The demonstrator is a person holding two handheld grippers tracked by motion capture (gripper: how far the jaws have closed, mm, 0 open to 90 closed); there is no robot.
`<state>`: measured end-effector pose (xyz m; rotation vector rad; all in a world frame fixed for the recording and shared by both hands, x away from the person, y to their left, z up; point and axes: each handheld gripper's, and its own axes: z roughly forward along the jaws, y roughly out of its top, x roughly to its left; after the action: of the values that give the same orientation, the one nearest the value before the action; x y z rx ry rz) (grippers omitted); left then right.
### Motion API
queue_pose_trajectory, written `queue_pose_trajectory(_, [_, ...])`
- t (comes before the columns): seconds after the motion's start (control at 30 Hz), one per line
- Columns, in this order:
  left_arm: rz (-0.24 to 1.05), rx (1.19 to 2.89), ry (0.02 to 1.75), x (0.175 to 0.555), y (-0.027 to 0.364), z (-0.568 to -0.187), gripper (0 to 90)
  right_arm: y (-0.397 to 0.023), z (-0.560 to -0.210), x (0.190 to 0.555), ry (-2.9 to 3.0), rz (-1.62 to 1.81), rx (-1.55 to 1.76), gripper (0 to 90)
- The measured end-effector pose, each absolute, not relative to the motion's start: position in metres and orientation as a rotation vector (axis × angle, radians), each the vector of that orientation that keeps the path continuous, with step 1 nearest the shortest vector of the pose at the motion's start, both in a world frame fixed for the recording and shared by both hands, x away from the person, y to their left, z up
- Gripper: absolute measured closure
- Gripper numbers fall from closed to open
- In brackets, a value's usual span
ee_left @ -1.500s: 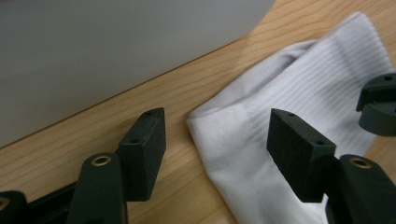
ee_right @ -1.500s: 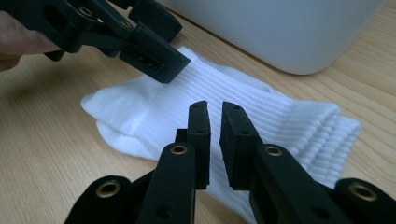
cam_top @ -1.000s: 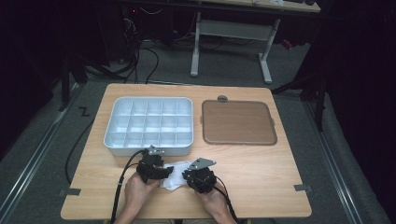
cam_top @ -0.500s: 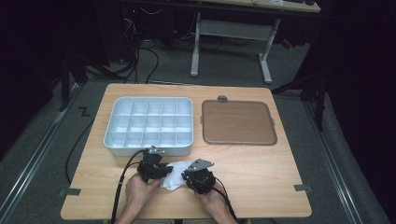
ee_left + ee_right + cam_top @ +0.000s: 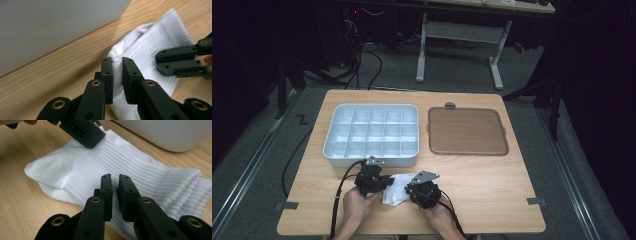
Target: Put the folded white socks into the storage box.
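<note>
Pinching a soft white sock (image 5: 398, 187) with both grippers: left gripper (image 5: 117, 72) fingers have just been closing and are clamping a fold, right gripper (image 5: 114, 192) fingers are clamping the ribbed part. It's lying on the bench (image 5: 492, 180) near the tray (image 5: 334, 131), light and floppy, so bunched fabric is gripping best.

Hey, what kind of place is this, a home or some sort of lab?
Probably a lab or workshop: a bare wooden table on grey floor, loose cables behind it, and another desk frame in the dark background.
</note>
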<state>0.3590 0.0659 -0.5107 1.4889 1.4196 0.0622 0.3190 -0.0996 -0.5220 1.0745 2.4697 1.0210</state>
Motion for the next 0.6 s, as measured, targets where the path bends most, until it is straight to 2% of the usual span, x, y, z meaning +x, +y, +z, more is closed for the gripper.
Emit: queue_pose_trajectory(0.6, [-0.03,1.406,1.397,0.348,0.083,-0.487,82.2,-0.081,-0.522,0.32,2.519,1.049,1.039,83.4])
